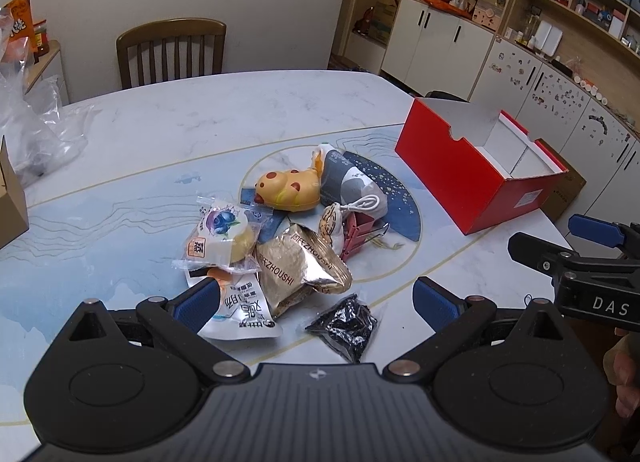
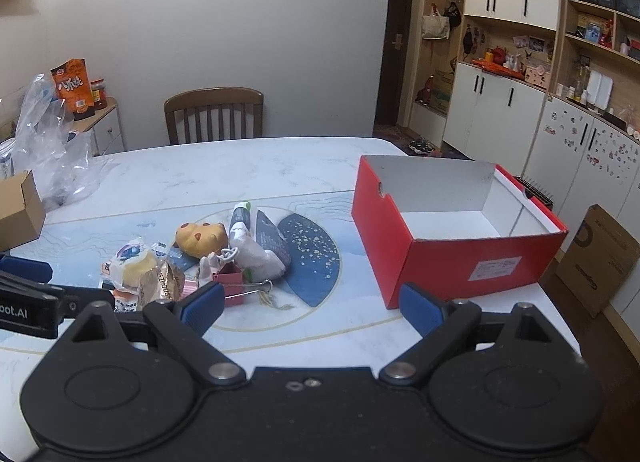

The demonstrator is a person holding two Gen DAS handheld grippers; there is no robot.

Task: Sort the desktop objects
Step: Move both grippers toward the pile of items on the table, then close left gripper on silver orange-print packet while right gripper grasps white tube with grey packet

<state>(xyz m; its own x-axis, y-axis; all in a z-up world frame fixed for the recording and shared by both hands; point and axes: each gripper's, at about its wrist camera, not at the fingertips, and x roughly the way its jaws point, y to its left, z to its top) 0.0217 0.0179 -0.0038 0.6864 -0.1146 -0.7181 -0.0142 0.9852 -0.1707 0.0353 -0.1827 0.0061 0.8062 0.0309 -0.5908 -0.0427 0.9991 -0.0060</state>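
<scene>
Pile: a heap of small items lay on the table [image 1: 168, 130] just ahead of the left gripper [image 1: 322, 300], ahead and to the left of the right gripper [image 2: 312, 304].
Yellow toy [image 1: 288, 188]: rounded, with red-brown spots, at the pile's far side.
Blueberry snack [image 1: 220, 236]: clear wrapper with a blueberry picture, near the left gripper's left finger.
Gold packet [image 1: 298, 262]: crinkled foil, printed "ZHOUSHI", middle of the pile.
White pouch [image 1: 244, 312]: Chinese characters, touching the left finger's tip.
Black packet [image 1: 344, 324]: shiny, between the left gripper's fingers, nearest it.
Pink binder clip [image 2: 232, 282]: just beyond the right gripper's left finger.
Red box [image 2: 452, 258]: open, white inside, white label on its near wall, ahead-right of both grippers.
Left gripper: fingers spread apart, holding nothing.
Right gripper: fingers apart, empty; its body read "DAS" in the left wrist view.
Chair [image 2: 214, 114]: wooden, beyond the table.
</scene>
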